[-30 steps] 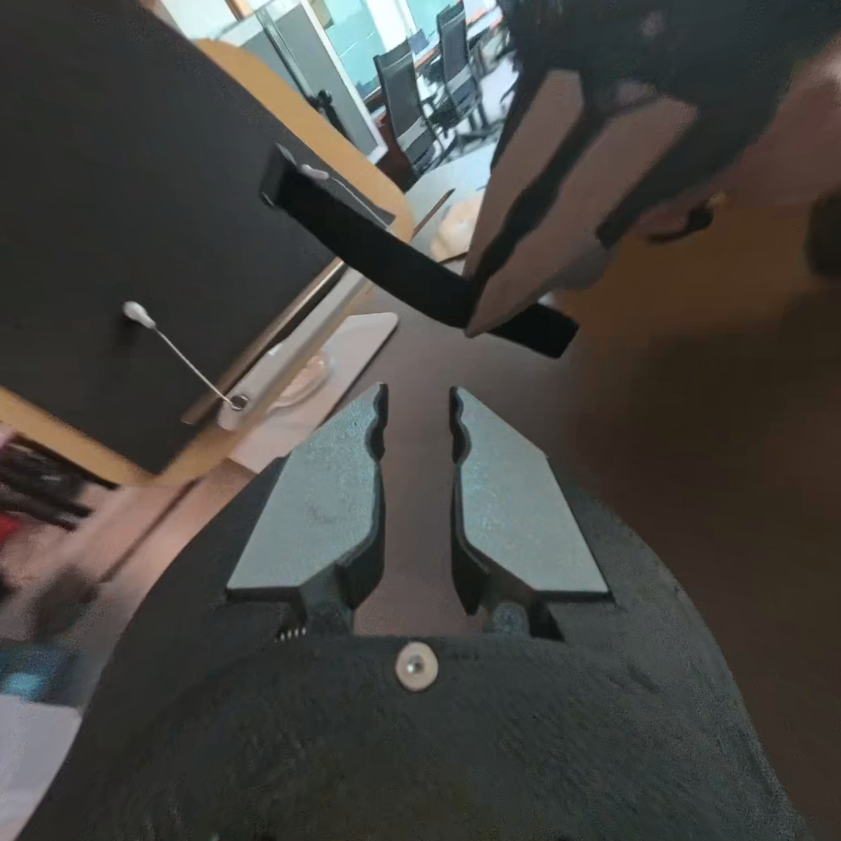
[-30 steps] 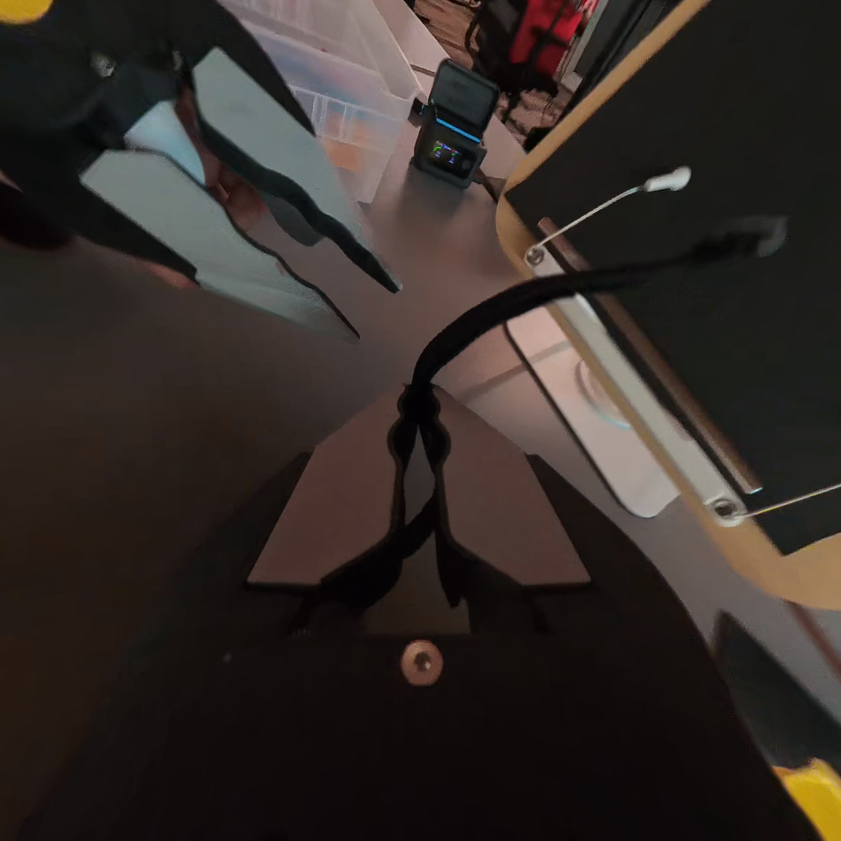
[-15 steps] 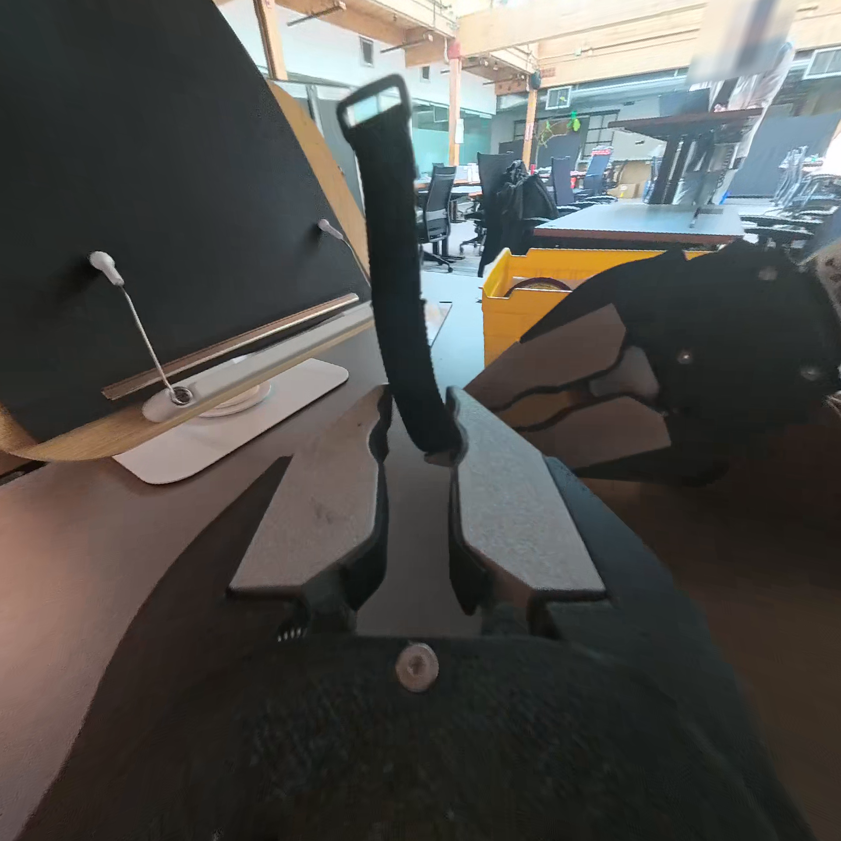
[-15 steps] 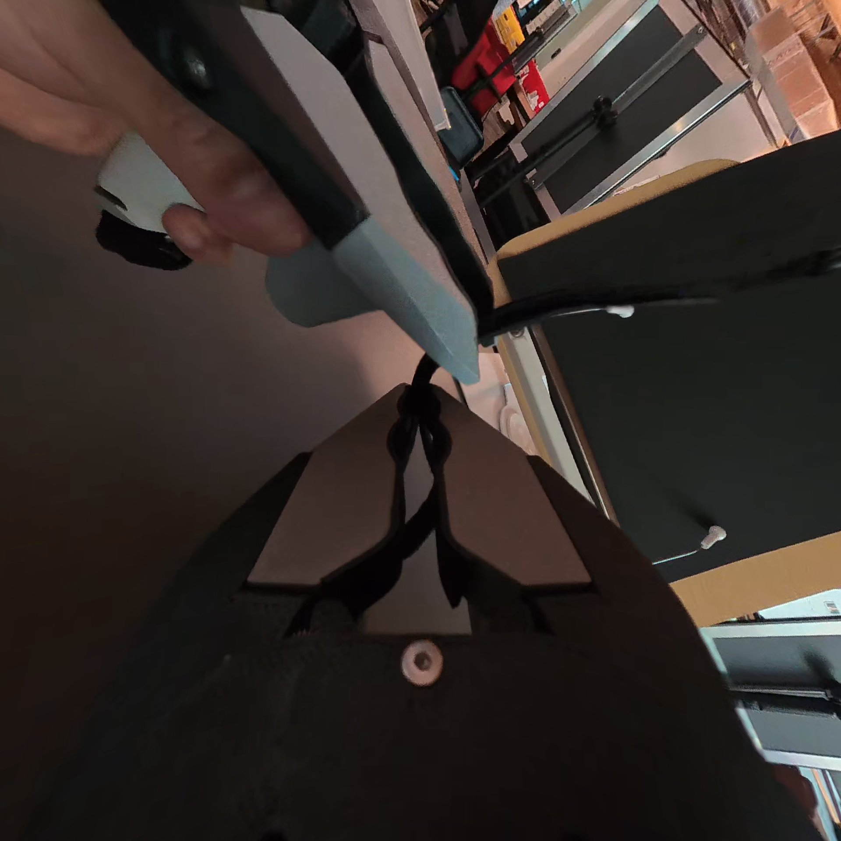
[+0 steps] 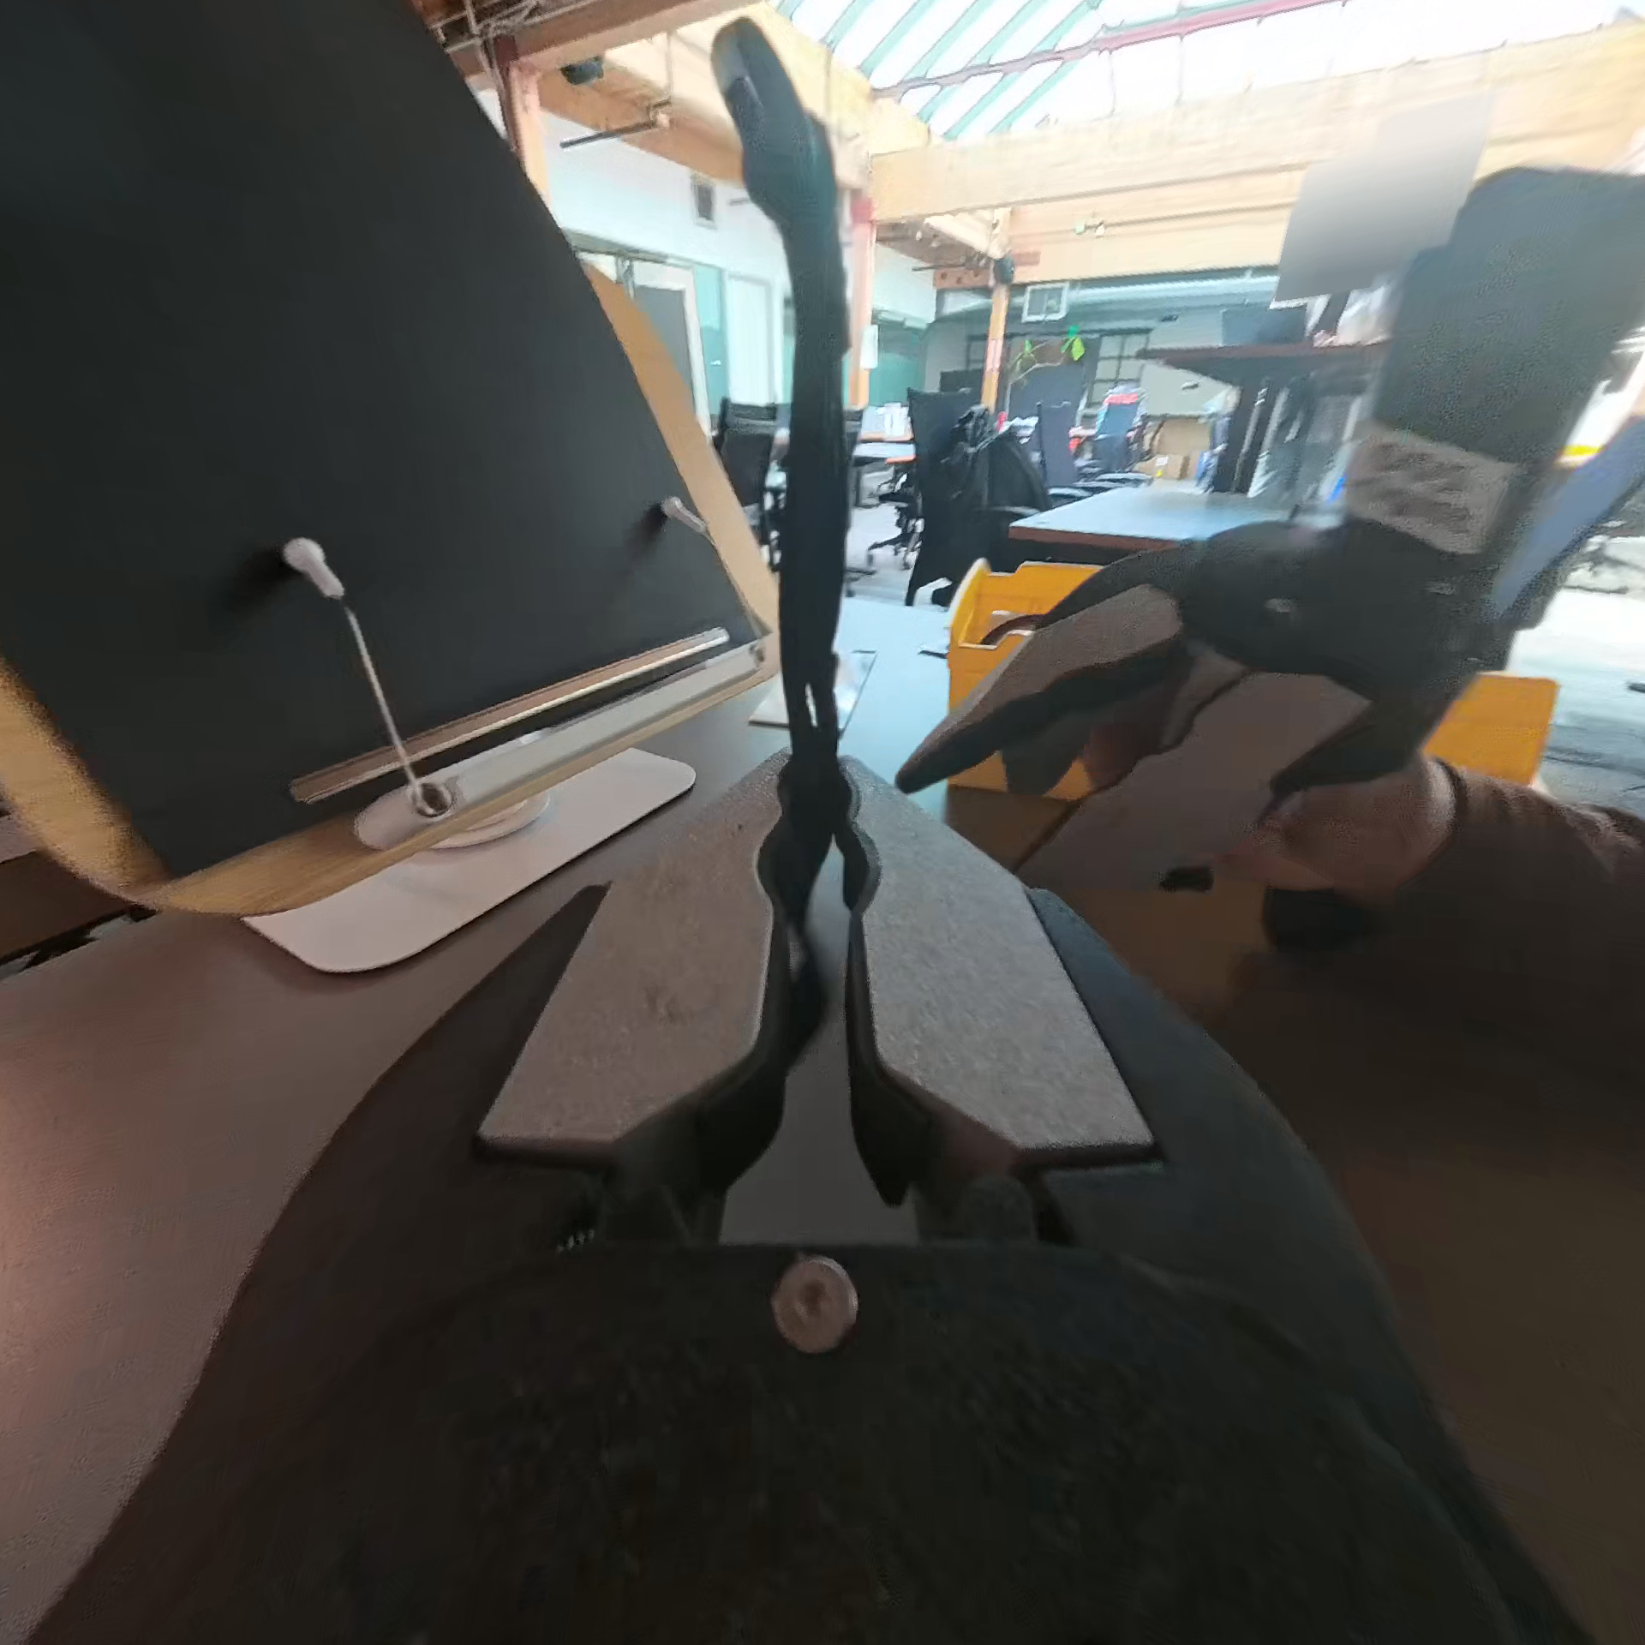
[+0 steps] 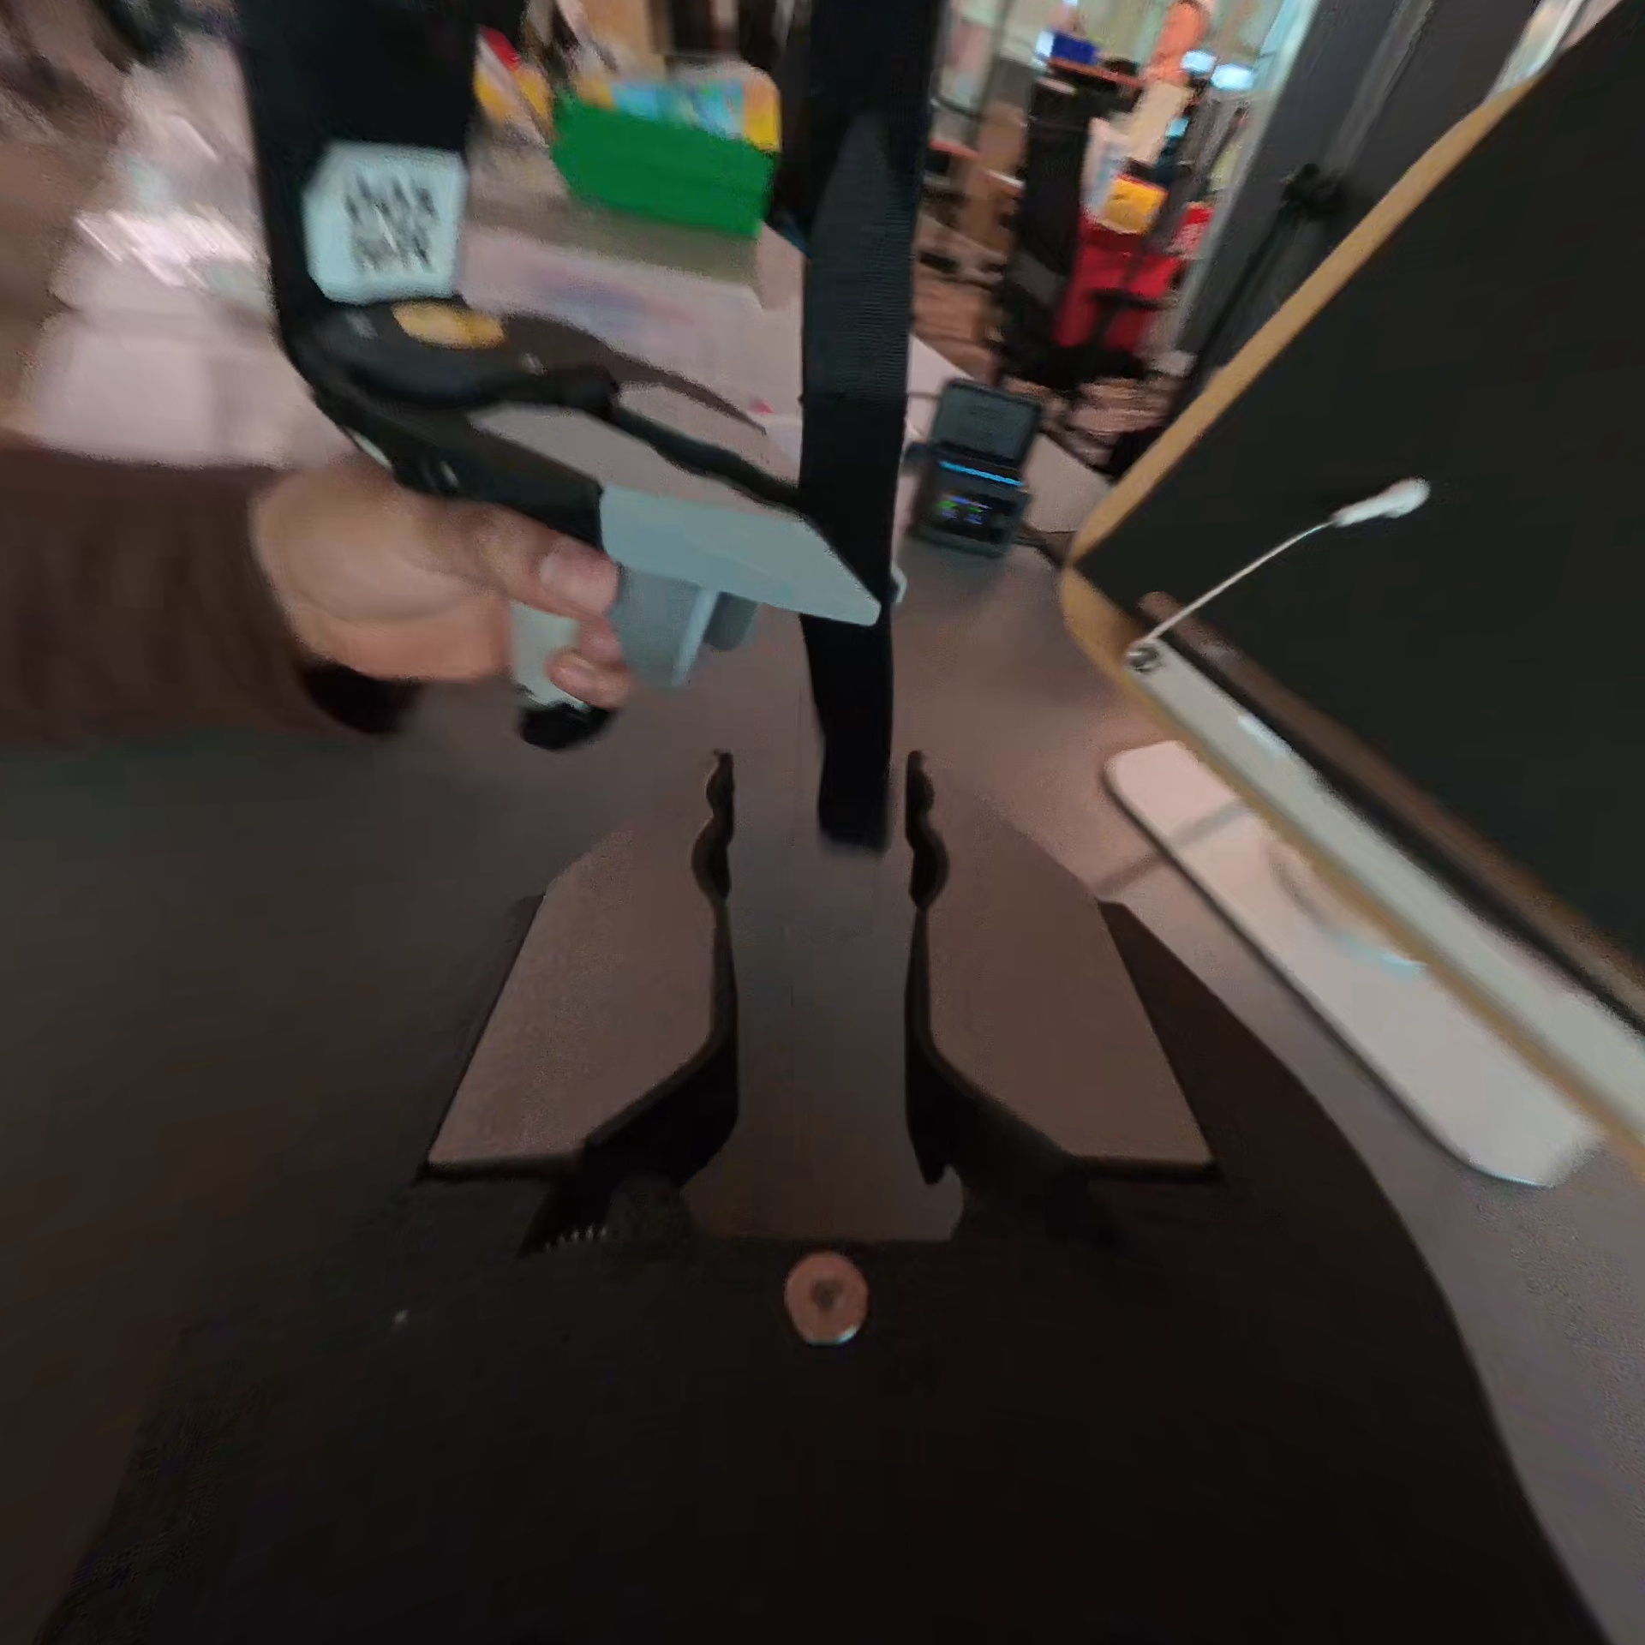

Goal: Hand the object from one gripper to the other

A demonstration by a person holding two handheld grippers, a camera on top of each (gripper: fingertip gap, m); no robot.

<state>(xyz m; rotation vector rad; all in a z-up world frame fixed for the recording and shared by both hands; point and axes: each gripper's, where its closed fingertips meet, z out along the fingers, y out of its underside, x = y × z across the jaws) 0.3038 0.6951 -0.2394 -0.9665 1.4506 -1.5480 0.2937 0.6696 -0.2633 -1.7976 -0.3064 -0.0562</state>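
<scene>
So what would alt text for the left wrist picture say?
The left gripper is shut on a black strap that stands upright from its tips. The right gripper hovers open beside it, over a dark table.

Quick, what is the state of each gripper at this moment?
Left gripper: shut on the black strap.
Right gripper: open, holding nothing; the strap's end hangs between its fingertips.

The strap [image 5: 806, 498] rises from the left tongs [image 5: 817, 792], right of the book stand [image 5: 294, 427] on the table [image 5: 178, 1024].
</scene>
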